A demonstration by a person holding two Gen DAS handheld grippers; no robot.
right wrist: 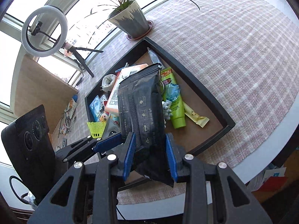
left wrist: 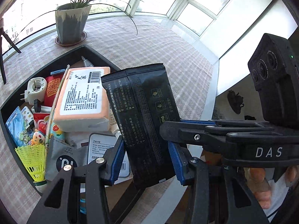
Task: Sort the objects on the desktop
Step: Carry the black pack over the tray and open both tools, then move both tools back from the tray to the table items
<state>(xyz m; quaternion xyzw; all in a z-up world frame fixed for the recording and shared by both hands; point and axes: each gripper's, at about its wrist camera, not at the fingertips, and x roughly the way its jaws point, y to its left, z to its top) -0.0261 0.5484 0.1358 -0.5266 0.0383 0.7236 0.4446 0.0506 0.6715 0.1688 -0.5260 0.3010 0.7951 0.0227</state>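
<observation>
Black pouch [left wrist: 147, 115] gripped by both tools at once: left tool [left wrist: 146, 161] clamped on near end, right tool [right wrist: 150, 157] clamped across same pack from right side. Long axis pointing away, toward tray [right wrist: 205, 91]. Held clear above worktop [left wrist: 149, 43], just beside tray's near-right rim. Tray left half crowded: tissue pack [left wrist: 84, 99], shuttlecock [left wrist: 35, 158]; right half of floor barer beyond green tube [right wrist: 175, 104]. Worktop edge close below.

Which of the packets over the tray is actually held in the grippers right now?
The black packet, clamped by the left gripper and the right gripper. The orange tissue pack lies loose in the tray.
</observation>
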